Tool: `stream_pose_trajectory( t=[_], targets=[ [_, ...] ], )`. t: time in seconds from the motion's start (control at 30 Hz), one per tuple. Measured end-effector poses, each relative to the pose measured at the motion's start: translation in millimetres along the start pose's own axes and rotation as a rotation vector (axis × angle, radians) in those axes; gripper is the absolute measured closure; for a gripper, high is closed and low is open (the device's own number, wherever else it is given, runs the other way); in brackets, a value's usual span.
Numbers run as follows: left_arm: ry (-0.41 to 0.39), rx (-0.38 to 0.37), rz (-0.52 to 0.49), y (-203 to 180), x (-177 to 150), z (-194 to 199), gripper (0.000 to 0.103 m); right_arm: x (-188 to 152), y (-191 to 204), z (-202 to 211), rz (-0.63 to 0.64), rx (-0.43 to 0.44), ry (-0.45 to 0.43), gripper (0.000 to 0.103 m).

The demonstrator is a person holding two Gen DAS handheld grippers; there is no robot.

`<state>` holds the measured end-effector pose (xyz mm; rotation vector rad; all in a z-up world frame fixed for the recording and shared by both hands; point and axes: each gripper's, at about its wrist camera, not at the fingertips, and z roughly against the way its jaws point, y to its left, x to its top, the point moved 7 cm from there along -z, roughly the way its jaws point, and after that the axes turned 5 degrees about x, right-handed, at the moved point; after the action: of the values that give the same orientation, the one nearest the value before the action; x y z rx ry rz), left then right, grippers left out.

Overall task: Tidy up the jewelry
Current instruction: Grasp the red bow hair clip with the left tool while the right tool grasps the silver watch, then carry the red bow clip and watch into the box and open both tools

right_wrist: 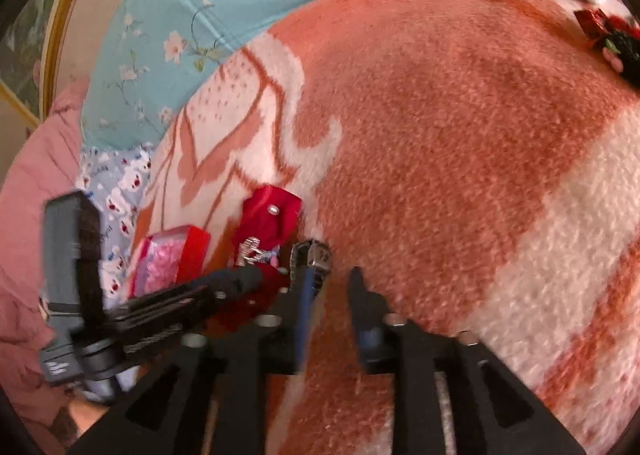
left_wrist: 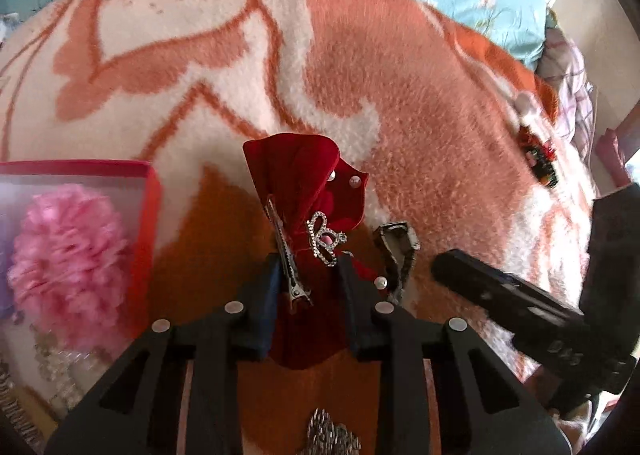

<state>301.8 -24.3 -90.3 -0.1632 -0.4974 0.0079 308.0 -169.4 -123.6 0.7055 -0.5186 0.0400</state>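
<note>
Two grippers matter: left gripper [left_wrist: 308, 275] clenched on the red velvet pouch [left_wrist: 308, 191] should hold steady, while the parted, empty right gripper [right_wrist: 332, 279] closes squarely on the metal clasp [right_wrist: 316, 255] just right of it.

A bedroom in a home, probably: a fleecy orange-and-white blanket [left_wrist: 400, 103] is covering a bed, with a blue floral quilt [right_wrist: 208, 7] lying behind and a gilt-framed picture [right_wrist: 24, 47] hanging nearby.

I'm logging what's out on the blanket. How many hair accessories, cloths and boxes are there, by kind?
Hair accessories: 4 (velvet bow, metal clip, dark clip, flower clip)
Boxes: 1 (red box)
Total: 5
</note>
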Motion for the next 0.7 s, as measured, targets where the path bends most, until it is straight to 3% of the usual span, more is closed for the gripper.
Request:
stream_pose_trajectory(
  t=[0.33,0.47,0.5,0.53,0.57,0.6,0.63,0.7],
  targets=[
    [-0.113,-0.017,0.070,37.1,-15.4,71.3,0.078,-13.4,32.1,-30.6,0.172,-0.141,0.079,0.034],
    [-0.131,-0.022,0.088,46.1,-21.5,85.9,0.078,-18.5,39.6,-43.8,0.270,-0.227,0.111,0.034],
    [-0.134,-0.022,0.093,48.3,-23.4,89.3,0.078,-19.8,40.6,-45.1,0.290,-0.244,0.115,0.037],
    [-0.136,-0.024,0.100,51.0,-26.4,92.2,0.078,-20.9,41.5,-45.4,0.308,-0.261,0.118,0.051],
    [-0.139,-0.023,0.105,53.5,-29.2,95.2,0.078,-21.7,41.5,-44.5,0.311,-0.261,0.116,0.073],
    [-0.142,-0.021,0.109,55.2,-30.8,97.0,0.078,-22.8,41.9,-44.2,0.297,-0.227,0.121,0.075],
    [-0.146,-0.018,0.114,59.3,-33.7,101.8,0.078,-23.7,39.5,-42.3,0.280,-0.219,0.120,0.090],
    [-0.157,-0.015,0.123,65.8,-37.9,109.5,0.078,-24.0,37.9,-37.9,0.268,-0.205,0.107,0.091]
  ],
)
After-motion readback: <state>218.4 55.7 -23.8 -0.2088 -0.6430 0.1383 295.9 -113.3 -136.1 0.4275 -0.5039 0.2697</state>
